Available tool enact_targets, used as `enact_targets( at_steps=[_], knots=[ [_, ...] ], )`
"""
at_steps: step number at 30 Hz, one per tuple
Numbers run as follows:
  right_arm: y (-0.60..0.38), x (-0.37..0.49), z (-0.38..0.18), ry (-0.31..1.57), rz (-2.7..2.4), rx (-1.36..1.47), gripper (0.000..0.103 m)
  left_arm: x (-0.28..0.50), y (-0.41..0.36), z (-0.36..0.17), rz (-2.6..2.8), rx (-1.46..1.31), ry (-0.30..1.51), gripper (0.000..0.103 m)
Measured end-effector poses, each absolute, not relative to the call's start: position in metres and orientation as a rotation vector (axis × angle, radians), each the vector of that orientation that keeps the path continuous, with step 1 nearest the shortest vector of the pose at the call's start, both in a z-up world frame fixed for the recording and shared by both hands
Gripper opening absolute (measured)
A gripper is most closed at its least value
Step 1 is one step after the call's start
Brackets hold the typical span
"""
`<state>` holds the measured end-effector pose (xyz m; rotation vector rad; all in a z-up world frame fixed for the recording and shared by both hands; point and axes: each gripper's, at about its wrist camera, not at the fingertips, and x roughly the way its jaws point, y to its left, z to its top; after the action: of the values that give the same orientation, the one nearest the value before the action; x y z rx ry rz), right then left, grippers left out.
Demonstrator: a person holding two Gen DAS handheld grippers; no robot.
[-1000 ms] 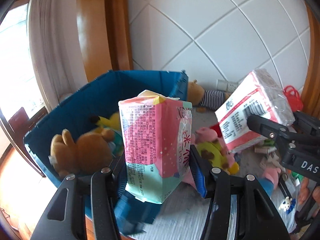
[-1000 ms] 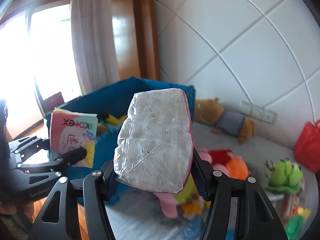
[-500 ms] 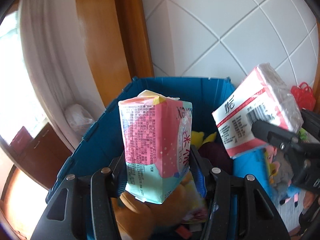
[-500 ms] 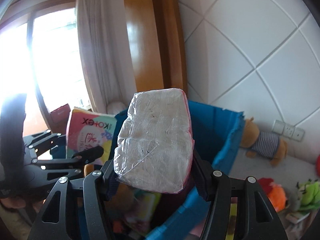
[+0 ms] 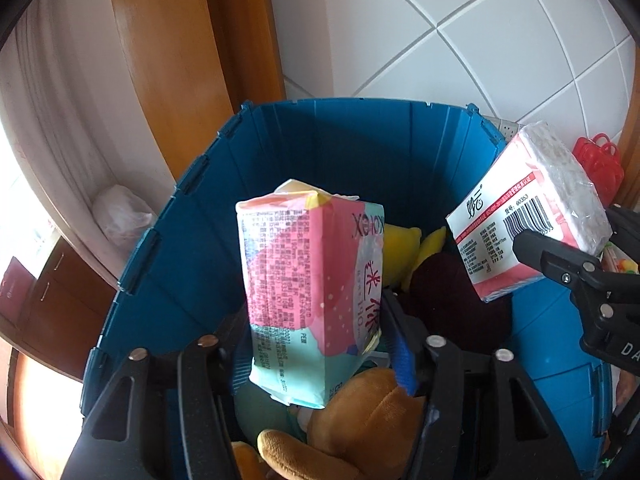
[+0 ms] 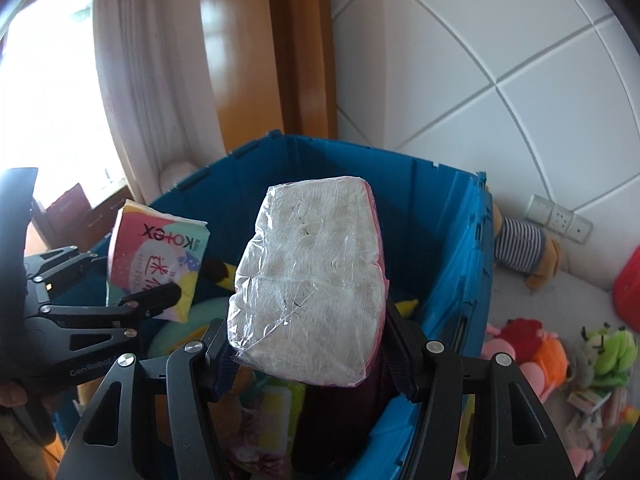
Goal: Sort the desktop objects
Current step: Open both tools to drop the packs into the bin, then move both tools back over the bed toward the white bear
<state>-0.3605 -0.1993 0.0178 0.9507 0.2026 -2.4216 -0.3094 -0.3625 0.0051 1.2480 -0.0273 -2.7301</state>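
Hand-held gripper [image 5: 316, 344] clamps Kotex pack [image 5: 312, 296] over blue bin [image 5: 192, 240] beside white-tiled wall [image 5: 480, 40].

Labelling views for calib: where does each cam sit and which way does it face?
Left wrist: on the left gripper, looking down into the blue bin; own fingers clamp the Kotex pack; right gripper enters at right.
Right wrist: on the right gripper, facing the bin and tiled wall; own fingers clamp the tissue pack; left gripper at left.
Shared: bin, both packs, each other's gripper.
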Motion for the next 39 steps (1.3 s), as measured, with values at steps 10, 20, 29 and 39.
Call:
enact_targets(
  at_steps=[10,20,29,39],
  knots=[
    [-0.200,-0.350,0.026,0.246,-2.484,0.925,0.099,-0.310,-0.361,0.001,-2.753,1.243,-0.014,0.093],
    [-0.199,-0.334,0.032,0.257,-2.497,0.920,0.102,-0.289,-0.356,0.006,-2.755,1.217,-0.014,0.096],
    [-0.162,-0.304,0.038,0.224,-2.565,0.882,0.102,-0.255,-0.330,0.019,-2.806,1.122,-0.016,0.099],
    [-0.048,-0.262,0.032,0.132,-2.674,0.893,0.102,-0.222,-0.227,0.035,-2.913,1.067,-0.066,0.103]
  ],
)
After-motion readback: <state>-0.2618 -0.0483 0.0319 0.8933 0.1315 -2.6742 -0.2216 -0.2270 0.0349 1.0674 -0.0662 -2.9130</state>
